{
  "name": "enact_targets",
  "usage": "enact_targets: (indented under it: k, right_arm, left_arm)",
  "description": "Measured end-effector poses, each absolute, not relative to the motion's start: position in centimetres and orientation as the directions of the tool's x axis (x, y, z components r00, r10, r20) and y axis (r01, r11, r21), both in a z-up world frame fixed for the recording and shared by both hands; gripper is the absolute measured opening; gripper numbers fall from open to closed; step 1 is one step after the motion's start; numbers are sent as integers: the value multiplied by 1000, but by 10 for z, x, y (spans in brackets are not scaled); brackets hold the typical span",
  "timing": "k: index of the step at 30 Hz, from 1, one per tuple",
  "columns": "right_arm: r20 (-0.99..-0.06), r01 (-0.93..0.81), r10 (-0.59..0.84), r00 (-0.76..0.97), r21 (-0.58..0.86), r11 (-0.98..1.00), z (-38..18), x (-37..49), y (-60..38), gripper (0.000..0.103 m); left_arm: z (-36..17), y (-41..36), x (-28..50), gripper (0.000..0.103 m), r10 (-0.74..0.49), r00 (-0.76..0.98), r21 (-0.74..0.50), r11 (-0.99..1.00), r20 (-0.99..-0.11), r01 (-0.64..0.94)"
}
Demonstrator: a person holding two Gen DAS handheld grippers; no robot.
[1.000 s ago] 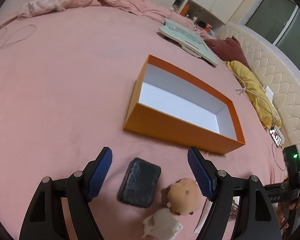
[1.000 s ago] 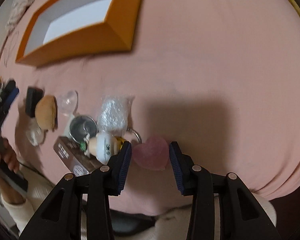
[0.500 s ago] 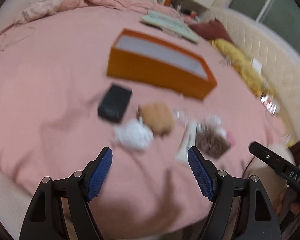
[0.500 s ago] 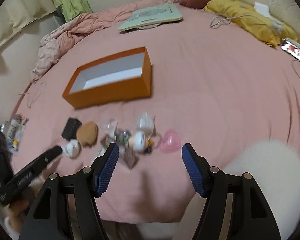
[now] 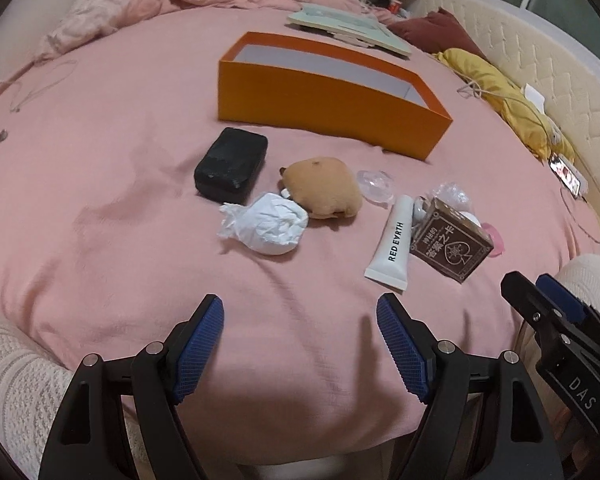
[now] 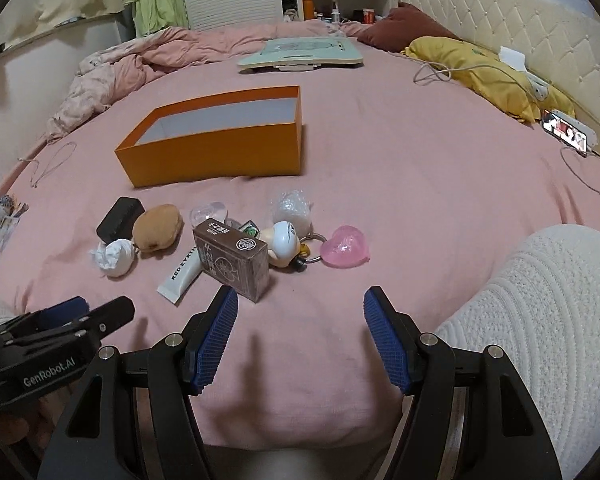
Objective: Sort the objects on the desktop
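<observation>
Left wrist view: left gripper [image 5: 300, 340] angled down over the near edge of the pink bedspread [image 5: 120, 120], blue ribbed pads wide apart, nothing between them. Beyond it, open orange cardboard box [image 5: 324, 96] with a pale inside, lying well apart from the gripper. Just in front of the box, a black rectangular case [image 5: 231, 165]; beside that, nearer the gripper, a crumpled white paper ball [image 5: 268, 227] touching a tan plush toy [image 5: 322, 192]. Right of the plush, away from the box's near wall, a clear plastic lump [image 5: 374, 185], a white squeeze tube with black lettering [image 5: 392, 242] and a brown printed card box [image 5: 452, 242], tilted. At the lower right, black frame of the right gripper [image 5: 556, 312], low over the bed edge, beside a cream knitted sleeve [image 5: 588, 276].

Right wrist view: right gripper [image 6: 300, 338] tipped down toward the bedspread, jaws just opened wide, empty, no item between the pads. Ahead, between gripper and orange box, the row of small things: card box nearest, then a white round figure keychain [image 6: 284, 240] and a pink translucent heart [image 6: 347, 247] to the box's right-hand front, apart from the pads. Crinkled clear bag [image 6: 292, 210] just behind the keychain, toward the box. Left gripper at lower left, level with the near bed edge.
</observation>
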State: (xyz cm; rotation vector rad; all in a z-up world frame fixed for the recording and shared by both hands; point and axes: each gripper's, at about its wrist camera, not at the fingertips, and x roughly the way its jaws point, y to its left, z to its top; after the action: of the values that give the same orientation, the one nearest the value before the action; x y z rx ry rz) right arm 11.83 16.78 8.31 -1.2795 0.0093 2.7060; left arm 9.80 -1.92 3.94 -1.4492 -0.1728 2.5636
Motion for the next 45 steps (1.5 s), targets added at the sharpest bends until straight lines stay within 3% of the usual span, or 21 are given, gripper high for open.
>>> enact_targets:
  k: [33, 45]
  right_arm:
    - [-771, -85, 73, -632, -25, -996, 87, 146, 181, 66]
    - [-761, -88, 41, -647, 21, -996, 93, 149, 185, 66]
  left_arm:
    - [38, -13, 99, 80, 225, -497, -198, -974, -838, -106]
    - [42, -31, 95, 80, 252, -529, -283, -959, -810, -24]
